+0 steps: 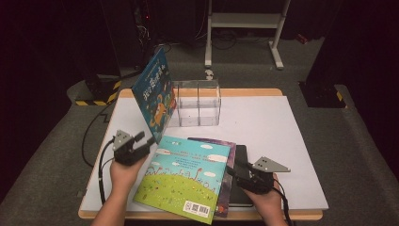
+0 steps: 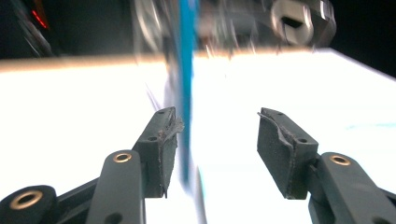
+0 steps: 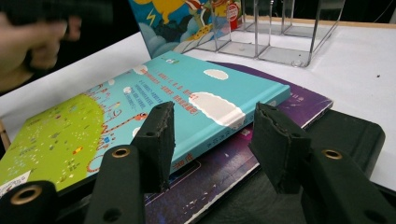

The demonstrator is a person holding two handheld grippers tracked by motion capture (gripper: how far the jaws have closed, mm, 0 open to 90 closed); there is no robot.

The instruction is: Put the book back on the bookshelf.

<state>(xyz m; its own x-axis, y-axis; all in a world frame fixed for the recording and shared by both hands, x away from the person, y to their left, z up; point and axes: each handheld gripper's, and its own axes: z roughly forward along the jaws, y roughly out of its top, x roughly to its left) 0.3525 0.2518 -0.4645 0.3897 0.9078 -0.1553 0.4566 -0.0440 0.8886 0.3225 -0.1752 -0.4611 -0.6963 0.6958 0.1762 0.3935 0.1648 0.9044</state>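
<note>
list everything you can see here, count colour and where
leaning book: 1, blue cover, stands tilted against the left wall of the rack
rack: 1, clear, with dividers, far middle of the table
top book: 1, sky blue and green, lies on the stack at the near edge
purple book: 1, under the top book
black book: 1, bottom of the stack
table: 1, white top with wooden edge
frame: 1, white, on the floor behind the table
left tool: 1, black, open, just short of the leaning book
right tool: 1, black, jaws apart at the stack's right side
hands: 2, at the near edge
</note>
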